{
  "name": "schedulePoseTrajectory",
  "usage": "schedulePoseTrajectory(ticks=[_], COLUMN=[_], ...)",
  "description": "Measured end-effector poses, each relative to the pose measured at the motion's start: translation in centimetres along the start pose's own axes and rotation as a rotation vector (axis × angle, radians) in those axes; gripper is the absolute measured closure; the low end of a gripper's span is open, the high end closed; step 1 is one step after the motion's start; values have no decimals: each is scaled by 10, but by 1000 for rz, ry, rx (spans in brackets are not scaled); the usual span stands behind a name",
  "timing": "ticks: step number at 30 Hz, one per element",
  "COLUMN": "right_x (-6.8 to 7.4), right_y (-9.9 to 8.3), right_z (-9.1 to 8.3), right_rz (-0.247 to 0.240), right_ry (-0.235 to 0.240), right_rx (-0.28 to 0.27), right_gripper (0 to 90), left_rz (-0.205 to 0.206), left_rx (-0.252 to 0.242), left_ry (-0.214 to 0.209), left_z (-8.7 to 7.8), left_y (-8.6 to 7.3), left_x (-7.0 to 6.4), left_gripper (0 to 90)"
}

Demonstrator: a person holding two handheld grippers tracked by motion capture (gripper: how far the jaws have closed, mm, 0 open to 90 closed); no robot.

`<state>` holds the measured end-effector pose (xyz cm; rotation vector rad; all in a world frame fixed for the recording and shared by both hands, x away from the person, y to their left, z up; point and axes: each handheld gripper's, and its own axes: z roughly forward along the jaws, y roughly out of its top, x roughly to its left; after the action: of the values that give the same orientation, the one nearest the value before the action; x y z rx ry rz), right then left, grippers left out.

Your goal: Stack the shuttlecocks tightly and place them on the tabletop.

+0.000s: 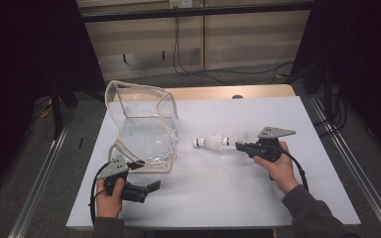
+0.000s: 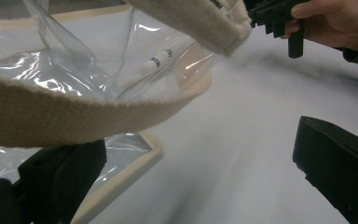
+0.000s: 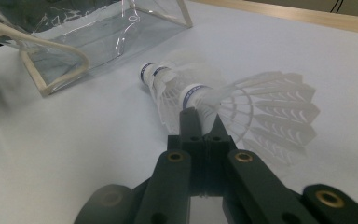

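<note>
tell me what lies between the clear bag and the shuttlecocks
Nothing: in the high view, only bare white table cover separates the clear bag from the shuttlecocks.

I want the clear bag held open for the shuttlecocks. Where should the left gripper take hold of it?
Grip the beige webbing rim at the bag's mouth, coming from the near side where the left gripper sits with jaws open. The stitched band is probably firmer than the slick, floppy clear film, and its near edge stands free above the table.

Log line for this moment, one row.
right gripper: shut on shuttlecock | left gripper: open, beside clear bag | second shuttlecock: on table
</note>
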<state>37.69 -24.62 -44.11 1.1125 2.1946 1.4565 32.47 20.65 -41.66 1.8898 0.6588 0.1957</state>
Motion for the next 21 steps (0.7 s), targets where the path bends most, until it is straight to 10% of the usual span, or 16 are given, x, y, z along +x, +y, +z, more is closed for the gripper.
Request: schedulePoseTrajectory(ticks=[21], right_x=[0], right_y=[2], right_z=[8], right_rz=[1], right_ry=[0], right_rx=[7], right_gripper=[900], left_rz=[1], left_rx=[-1], left_ry=[2], left_z=[0], left_y=[0], left_x=[0], left_gripper=[29])
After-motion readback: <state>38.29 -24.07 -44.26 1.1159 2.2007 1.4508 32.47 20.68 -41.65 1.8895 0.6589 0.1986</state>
